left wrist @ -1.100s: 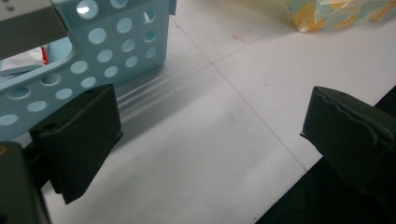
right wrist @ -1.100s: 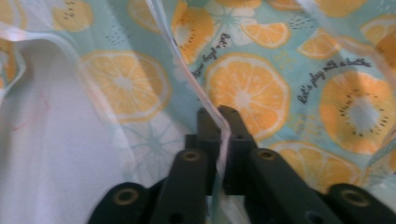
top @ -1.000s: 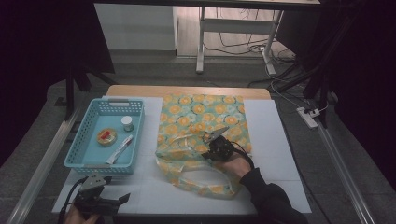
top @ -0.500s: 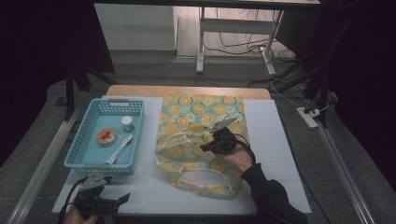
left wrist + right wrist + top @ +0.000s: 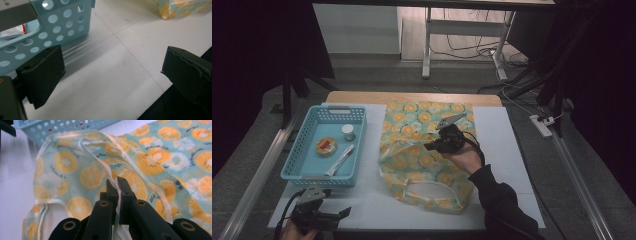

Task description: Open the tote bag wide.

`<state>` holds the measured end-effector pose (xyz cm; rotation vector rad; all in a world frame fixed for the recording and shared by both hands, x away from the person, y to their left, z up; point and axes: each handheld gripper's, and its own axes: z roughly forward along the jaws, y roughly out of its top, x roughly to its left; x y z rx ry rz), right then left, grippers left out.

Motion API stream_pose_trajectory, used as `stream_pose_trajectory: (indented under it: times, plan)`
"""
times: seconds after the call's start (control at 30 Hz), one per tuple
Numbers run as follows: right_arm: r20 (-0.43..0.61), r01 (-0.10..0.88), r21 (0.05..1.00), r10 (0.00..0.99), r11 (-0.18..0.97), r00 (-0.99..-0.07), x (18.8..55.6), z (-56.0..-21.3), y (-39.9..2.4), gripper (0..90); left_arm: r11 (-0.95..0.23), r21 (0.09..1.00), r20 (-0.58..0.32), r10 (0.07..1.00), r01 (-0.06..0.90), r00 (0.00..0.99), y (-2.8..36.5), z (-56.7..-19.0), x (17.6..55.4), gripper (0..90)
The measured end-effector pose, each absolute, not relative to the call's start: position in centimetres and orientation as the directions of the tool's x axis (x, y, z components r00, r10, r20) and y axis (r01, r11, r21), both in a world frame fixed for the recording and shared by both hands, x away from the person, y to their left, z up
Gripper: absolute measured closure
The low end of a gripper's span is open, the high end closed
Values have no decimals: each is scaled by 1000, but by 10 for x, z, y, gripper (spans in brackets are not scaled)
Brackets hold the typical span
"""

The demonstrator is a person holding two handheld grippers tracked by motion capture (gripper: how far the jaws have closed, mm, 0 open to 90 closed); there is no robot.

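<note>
The right claw [image 5: 117, 183] is pressed together on the pale handle strap [image 5: 120, 195] of the fruit-print fabric bag [image 5: 422, 155]. In the right gripper view the strap runs straight between its two black jaws. Against the picture from a second ago, this claw has come up off the desk [image 5: 507, 150] and carried the upper layer of the bag with it, so the cloth to its left now stands in a raised fold with the mouth starting to gape. That suggests the bag is being opened so things can go in. The lower layer lies flat beneath and in front of the claw, and the second handle loop [image 5: 432, 192] rests on the desk between the claw and the person.

The left claw [image 5: 343, 214] has kept its place at the near edge, jaws spread with nothing between them, just beside the near corner of the blue basket [image 5: 62, 27].

Counted: one bag with two handle straps and one perforated blue basket [image 5: 297, 165], well to the left of the right claw. Three things lie in it: a round flat tin [image 5: 326, 146], a small white-capped jar [image 5: 348, 132] and a slim tube [image 5: 341, 159]. All three are untouched, so loading the bag appears not yet begun.
</note>
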<state>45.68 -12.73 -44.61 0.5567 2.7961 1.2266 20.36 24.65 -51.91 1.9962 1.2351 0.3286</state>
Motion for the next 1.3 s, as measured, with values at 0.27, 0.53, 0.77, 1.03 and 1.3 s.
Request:
stream_pose_trajectory:
  times: [0.27,0.53,0.77,1.03,1.3]
  plan:
    - [98,303,732,346,610,-933,468,-425,-117,900,-250,712,-164,850,656,501,247,-519,204,44]
    - [96,301,744,350,597,-932,477,-407,-108,900,-248,713,-166,849,656,501,247,-519,203,44]
    - [87,291,756,351,586,-932,484,-396,-105,900,-246,713,-168,849,657,500,247,-519,204,44]
    - [74,284,762,357,582,-931,489,-387,-100,900,-245,713,-169,849,657,500,247,-519,204,44]
    - [62,274,769,360,577,-931,493,-381,-97,900,-243,714,-172,848,657,501,247,-519,203,42]
